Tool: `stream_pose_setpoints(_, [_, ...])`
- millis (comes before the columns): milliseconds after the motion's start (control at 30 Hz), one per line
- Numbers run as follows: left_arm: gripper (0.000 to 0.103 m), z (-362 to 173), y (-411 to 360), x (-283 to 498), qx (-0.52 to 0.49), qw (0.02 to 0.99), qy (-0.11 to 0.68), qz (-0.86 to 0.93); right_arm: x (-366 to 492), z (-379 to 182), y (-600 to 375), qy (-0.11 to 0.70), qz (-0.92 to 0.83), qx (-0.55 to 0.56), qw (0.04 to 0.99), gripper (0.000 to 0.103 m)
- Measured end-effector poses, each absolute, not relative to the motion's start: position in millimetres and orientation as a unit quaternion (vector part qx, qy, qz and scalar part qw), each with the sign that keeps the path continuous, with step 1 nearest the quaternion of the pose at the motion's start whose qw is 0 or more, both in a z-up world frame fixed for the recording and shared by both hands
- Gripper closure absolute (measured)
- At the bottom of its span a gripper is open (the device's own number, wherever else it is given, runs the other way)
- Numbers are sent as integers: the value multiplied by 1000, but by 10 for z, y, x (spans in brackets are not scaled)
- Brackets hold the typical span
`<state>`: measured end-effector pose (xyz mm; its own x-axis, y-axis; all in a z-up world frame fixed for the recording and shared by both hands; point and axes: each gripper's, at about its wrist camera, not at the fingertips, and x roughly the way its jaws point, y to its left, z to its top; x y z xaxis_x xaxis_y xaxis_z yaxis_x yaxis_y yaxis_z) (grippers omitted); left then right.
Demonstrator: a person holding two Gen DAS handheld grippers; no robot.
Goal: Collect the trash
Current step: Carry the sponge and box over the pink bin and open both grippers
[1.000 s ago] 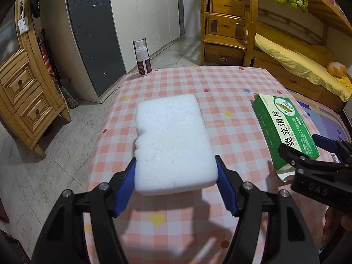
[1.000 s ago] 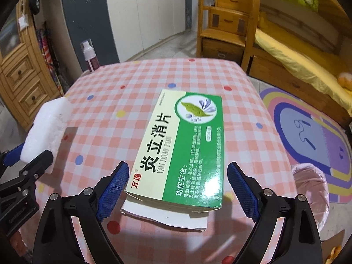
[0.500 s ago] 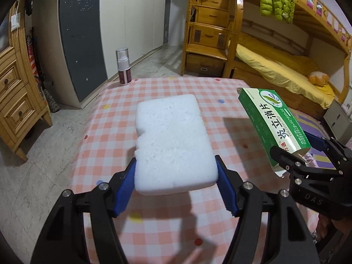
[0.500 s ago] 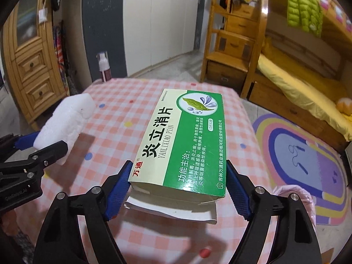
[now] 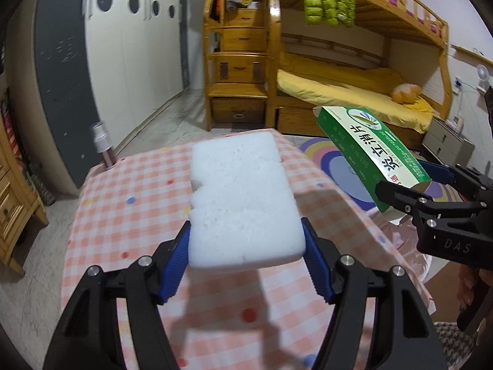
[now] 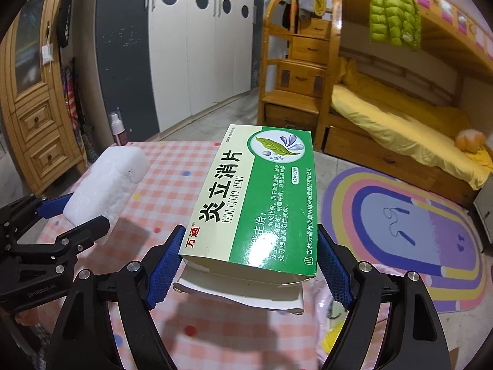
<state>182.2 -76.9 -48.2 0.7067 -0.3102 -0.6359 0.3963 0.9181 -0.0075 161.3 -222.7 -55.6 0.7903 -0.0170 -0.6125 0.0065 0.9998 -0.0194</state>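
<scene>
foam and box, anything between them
Nothing: in the right wrist view only bare checkered tablecloth shows below the gap between the foam, held by the left gripper, and the box, held by the right gripper.

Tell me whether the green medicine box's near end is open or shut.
Open. In the right wrist view the green medicine box, held in the right claw, has its white end flap hanging out below its near end.
</scene>
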Motion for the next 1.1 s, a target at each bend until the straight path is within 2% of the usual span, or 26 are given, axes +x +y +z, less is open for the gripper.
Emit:
stream_pose_setpoints(567, [37,-908,-2564,1494,137,862,340,-351,569,-1151,-3587,355,-135,74,922,21])
stream_pose_setpoints(833, [36,-1166,-3081,1578,150,842,352,-381,451,-1417,-4090,363,-173,115,908,20])
stream_pose_setpoints(933, [31,-1204,-3194,1606,144,838,350,-393,481,-1520,-4216,357,-181,126,908,17])
stream_pose_setpoints(967, [21,-1214,-3214,1612,142,836,351,-396,495,-1555,-4263,357,-185,132,906,15])
stream_pose_setpoints(1000, [15,-1214,-3214,1604,141,837,350,-397,509,-1588,-4308,362,-187,140,902,15])
stream_pose_setpoints(1100, [14,-1175,-3154,1601,135,840,349,-393,490,-1617,-4356,363,-192,156,899,15])
